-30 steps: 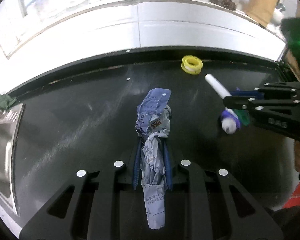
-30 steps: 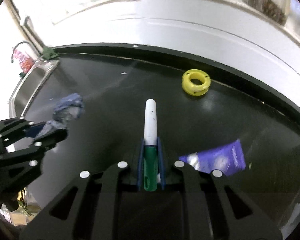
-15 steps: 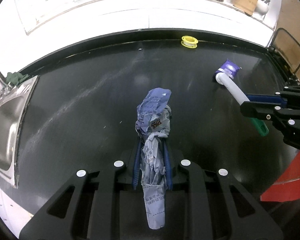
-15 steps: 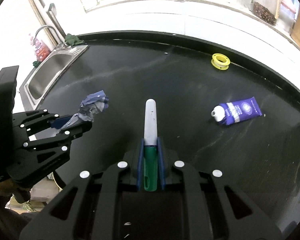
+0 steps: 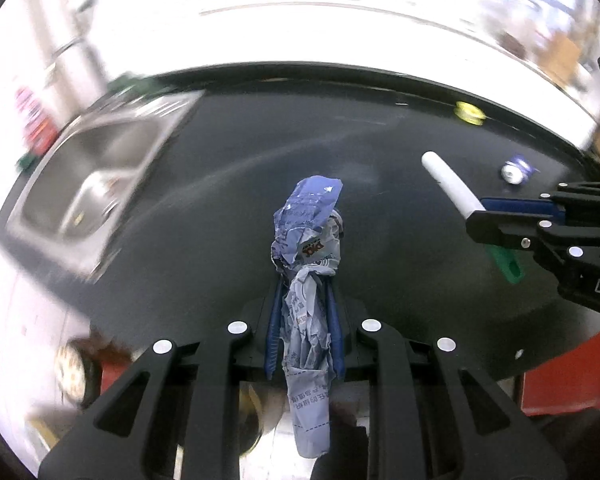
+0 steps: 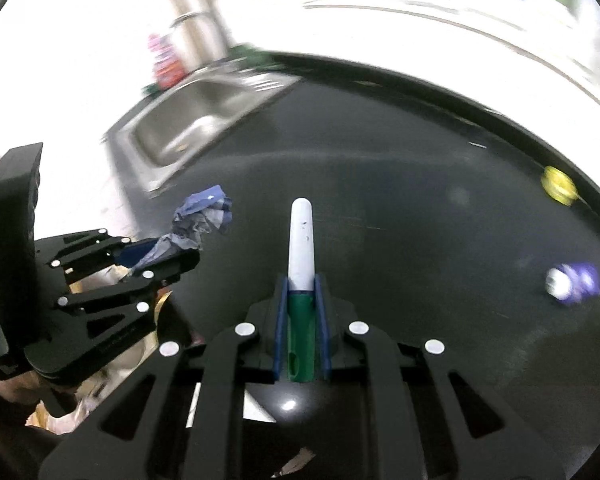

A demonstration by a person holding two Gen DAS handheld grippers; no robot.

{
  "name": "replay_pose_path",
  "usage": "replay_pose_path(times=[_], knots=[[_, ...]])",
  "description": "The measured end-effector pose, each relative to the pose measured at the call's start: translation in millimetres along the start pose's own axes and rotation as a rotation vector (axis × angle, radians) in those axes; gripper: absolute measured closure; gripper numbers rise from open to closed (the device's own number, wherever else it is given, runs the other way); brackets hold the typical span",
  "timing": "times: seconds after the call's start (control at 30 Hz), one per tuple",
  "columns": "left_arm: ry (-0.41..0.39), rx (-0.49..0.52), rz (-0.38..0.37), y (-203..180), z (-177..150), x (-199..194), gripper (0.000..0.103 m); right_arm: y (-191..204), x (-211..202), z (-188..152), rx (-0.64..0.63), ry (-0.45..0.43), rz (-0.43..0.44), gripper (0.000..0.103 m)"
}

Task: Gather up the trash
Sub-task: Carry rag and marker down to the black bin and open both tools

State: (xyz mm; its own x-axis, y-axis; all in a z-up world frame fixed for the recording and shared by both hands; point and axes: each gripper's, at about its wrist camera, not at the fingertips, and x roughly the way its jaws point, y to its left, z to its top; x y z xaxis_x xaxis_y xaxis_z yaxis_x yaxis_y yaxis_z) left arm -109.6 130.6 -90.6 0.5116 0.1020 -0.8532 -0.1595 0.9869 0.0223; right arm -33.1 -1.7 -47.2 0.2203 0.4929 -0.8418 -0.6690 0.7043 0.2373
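A black countertop (image 5: pixel 204 248) with a steel sink (image 5: pixel 100 176) at ten o'clock fills both blurred views. The left gripper (image 5: pixel 304 300) is clamped on a crumpled blue wrapper (image 5: pixel 308 240); the right gripper (image 6: pixel 300 300) pinches a green-and-white marker (image 6: pixel 300 248). Carrying both level and firmly gripped seems wise. A purple carton (image 6: pixel 572 284) at three o'clock and yellow ring (image 6: pixel 558 188) at two o'clock remain uncollected.

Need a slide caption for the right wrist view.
Right gripper clamps a green-and-white marker above the black counter.
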Motion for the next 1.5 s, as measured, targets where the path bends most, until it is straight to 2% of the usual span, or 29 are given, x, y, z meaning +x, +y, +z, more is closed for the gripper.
replay_pose_path(times=[0.27,0.43,0.6,0.8,1.03,1.1,1.13,1.17,1.2,1.23,1.43,1.5], knots=[[0.056,-0.260,0.159,103.5,-83.6,-31.9,0.083,125.3,61.6,18.4,-0.190,0.131,0.236,0.089],[0.095,-0.411,0.217,144.9,-135.4,-42.8,0.083,189.3,90.5,18.1,-0.303,0.209,0.312,0.089],[0.119,-0.507,0.235,169.1,-170.1,-39.6,0.083,237.6,119.9,7.1,-0.389,0.282,0.343,0.089],[0.121,-0.572,0.236,189.5,-190.4,-21.0,0.083,262.4,154.0,-0.2,-0.412,0.354,0.337,0.089],[0.114,-0.586,0.225,198.8,-194.0,-12.9,0.082,269.8,164.7,-2.1,-0.422,0.367,0.324,0.088],[0.108,-0.588,0.236,200.8,-194.8,-13.0,0.067,270.3,164.6,0.9,-0.419,0.363,0.315,0.084],[0.105,-0.591,0.236,201.3,-194.6,-13.5,0.039,270.0,164.7,2.0,-0.418,0.362,0.310,0.077],[0.084,-0.596,0.243,201.8,-194.6,-17.0,0.030,268.5,163.2,3.4,-0.413,0.356,0.312,0.071],[0.072,-0.597,0.245,200.9,-193.7,-18.7,0.030,265.4,160.2,4.5,-0.408,0.348,0.314,0.063],[0.070,-0.596,0.242,201.3,-193.0,-19.4,0.030,262.9,157.2,4.7,-0.406,0.340,0.314,0.059],[0.087,-0.575,0.248,199.0,-187.4,-19.9,0.030,251.8,148.5,11.2,-0.377,0.323,0.316,0.058],[0.085,-0.565,0.244,196.6,-183.4,-21.6,0.030,244.6,141.9,13.7,-0.362,0.307,0.314,0.055]])
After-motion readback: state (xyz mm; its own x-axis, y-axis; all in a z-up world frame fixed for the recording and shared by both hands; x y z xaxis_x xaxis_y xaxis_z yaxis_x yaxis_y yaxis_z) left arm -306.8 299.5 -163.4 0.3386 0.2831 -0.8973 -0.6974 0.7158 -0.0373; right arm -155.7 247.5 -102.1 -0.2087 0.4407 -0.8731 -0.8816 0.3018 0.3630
